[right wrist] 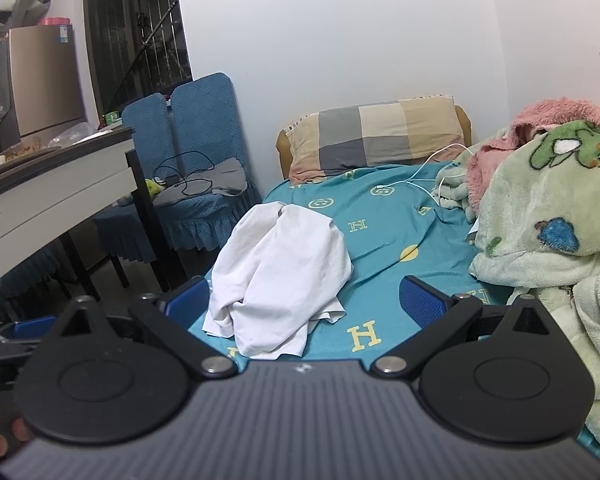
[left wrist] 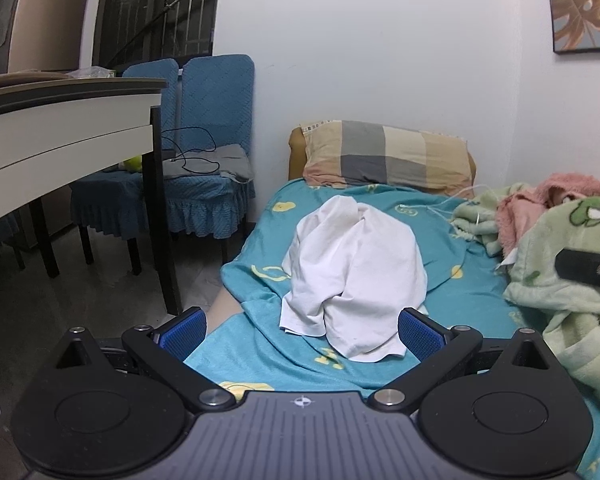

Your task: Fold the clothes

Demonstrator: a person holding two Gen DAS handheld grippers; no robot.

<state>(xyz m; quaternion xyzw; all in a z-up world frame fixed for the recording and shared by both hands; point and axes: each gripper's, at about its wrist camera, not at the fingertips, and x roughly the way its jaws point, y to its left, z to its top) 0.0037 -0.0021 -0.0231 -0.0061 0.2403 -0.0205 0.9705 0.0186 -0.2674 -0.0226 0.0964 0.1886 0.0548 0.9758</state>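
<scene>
A crumpled white garment lies in a heap on the teal bed sheet. It also shows in the right wrist view. My left gripper is open and empty, its blue pads spread wide just short of the garment's near edge. My right gripper is open and empty, held above the bed with the garment's near right part between its blue pads. A part of the right gripper shows at the right edge of the left wrist view.
A checked pillow lies at the head of the bed. A green and pink fleece blanket is piled on the right. A white charging cable lies by the pillow. A table and blue chairs stand to the left.
</scene>
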